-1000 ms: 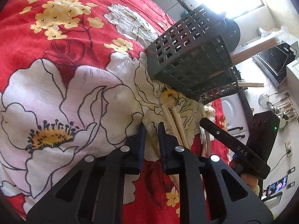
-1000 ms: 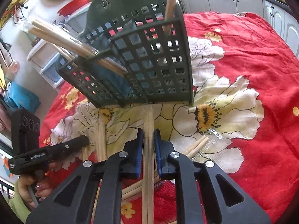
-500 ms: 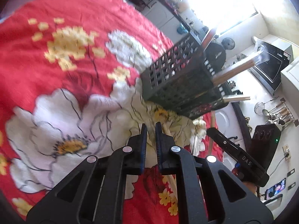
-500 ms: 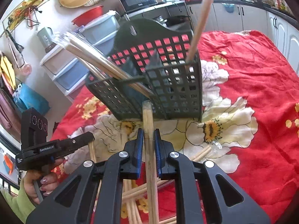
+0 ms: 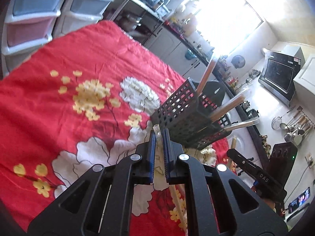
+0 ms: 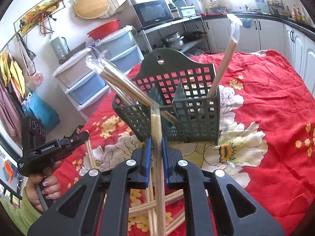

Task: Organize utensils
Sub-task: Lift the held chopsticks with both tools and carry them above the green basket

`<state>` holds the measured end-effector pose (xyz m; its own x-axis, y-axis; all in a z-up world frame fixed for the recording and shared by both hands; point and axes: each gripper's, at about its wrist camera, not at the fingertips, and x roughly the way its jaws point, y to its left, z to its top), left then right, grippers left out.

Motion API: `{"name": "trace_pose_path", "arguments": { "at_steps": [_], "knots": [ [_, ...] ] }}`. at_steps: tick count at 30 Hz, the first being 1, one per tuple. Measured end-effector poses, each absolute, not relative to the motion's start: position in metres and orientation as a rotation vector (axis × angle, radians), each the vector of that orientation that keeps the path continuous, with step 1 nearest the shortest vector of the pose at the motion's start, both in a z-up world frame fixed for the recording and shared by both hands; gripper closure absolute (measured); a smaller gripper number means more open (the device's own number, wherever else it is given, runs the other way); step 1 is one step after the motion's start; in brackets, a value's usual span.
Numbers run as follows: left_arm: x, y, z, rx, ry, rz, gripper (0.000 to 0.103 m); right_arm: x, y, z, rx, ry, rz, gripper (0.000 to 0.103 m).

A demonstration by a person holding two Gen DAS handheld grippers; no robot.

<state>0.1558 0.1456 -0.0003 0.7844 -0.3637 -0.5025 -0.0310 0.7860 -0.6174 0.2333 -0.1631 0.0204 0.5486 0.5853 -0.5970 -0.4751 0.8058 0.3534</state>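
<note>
Right gripper fingers clamped on wrapped chopsticks, long axis pointing up at basket just beyond; left gripper fingers pinched narrow on another wrapped pair, basket up-right, marginally nearer.

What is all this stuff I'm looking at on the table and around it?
utensil basket: one, dark green, standing on the cloth.
wrapped chopsticks in the basket: several pairs, pale wood, leaning out of it.
loose chopsticks: several, pale wood, lying on the cloth near the camera.
tablecloth: one, red with white and yellow flowers.
drawer units: two, white with blue drawers, behind the table.
microwave: one, dark, on a shelf.
right gripper: black, shut on a wrapped pair.
left gripper: black, shut on a clear wrapper end.
</note>
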Motion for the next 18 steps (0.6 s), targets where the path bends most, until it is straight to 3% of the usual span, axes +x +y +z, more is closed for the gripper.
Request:
{"name": "trace_pose_path", "arguments": {
  "at_steps": [18],
  "knots": [
    [0.157,0.117,0.061,-0.581,0.511,-0.296,0.1,0.218,-0.17,0.058,0.162,0.628,0.639,0.095]
  ]
}}
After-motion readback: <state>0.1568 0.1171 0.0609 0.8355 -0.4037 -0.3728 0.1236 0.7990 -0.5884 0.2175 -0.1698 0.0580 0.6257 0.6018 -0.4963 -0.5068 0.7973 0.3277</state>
